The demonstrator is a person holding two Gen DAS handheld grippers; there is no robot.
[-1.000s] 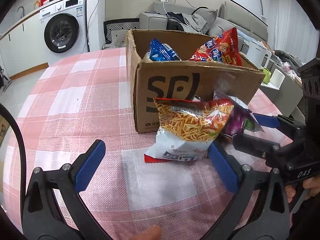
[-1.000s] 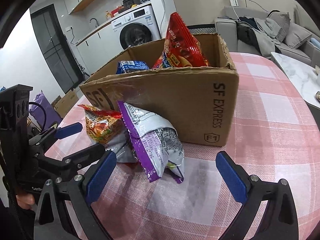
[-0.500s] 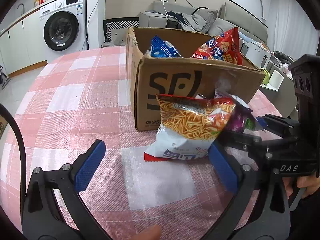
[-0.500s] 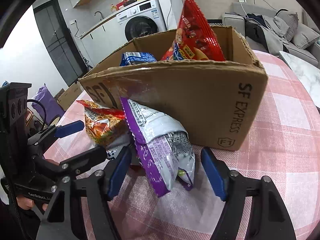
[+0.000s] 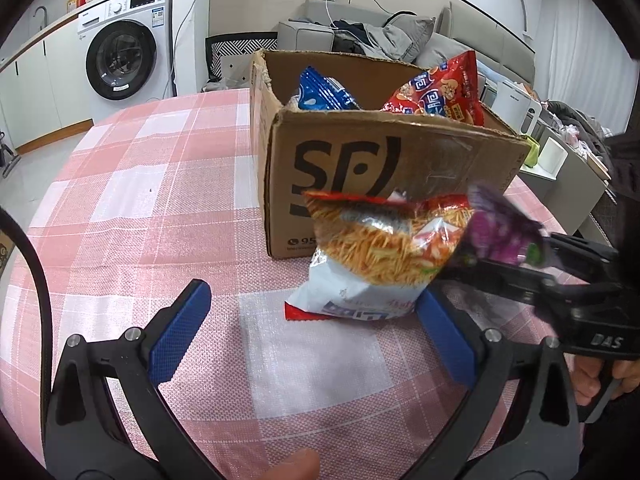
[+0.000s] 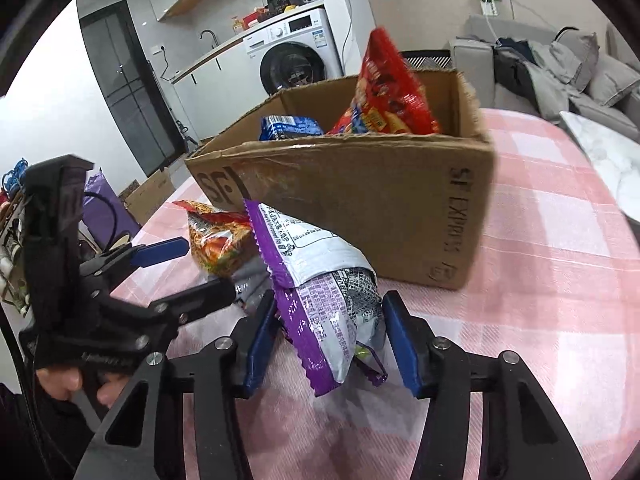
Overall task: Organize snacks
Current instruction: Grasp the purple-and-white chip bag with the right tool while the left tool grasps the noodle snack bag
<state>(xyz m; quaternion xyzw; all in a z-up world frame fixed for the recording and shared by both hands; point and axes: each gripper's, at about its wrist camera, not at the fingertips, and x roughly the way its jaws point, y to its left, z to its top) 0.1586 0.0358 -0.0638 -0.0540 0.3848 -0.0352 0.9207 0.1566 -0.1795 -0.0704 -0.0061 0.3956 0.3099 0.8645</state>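
A cardboard box (image 5: 384, 168) stands on the pink checked table and holds a blue bag (image 5: 324, 94) and a red bag (image 5: 440, 90). An orange noodle-snack bag (image 5: 380, 252) and a purple bag (image 6: 320, 296) lean against the box front. My right gripper (image 6: 328, 344) has closed around the purple bag's lower end, with its pads against the bag's sides. The purple bag also shows in the left wrist view (image 5: 500, 232). My left gripper (image 5: 312, 328) is open and empty, just in front of the orange bag.
The box also shows in the right wrist view (image 6: 360, 200), with the red bag (image 6: 384, 88) sticking up from it. A washing machine (image 5: 124, 52) and a sofa (image 5: 380, 36) stand beyond the table. The table (image 5: 140, 184) extends left of the box.
My right gripper moved forward and closed from wide open onto the purple bag. My left gripper came slightly closer to the orange bag and stayed open.
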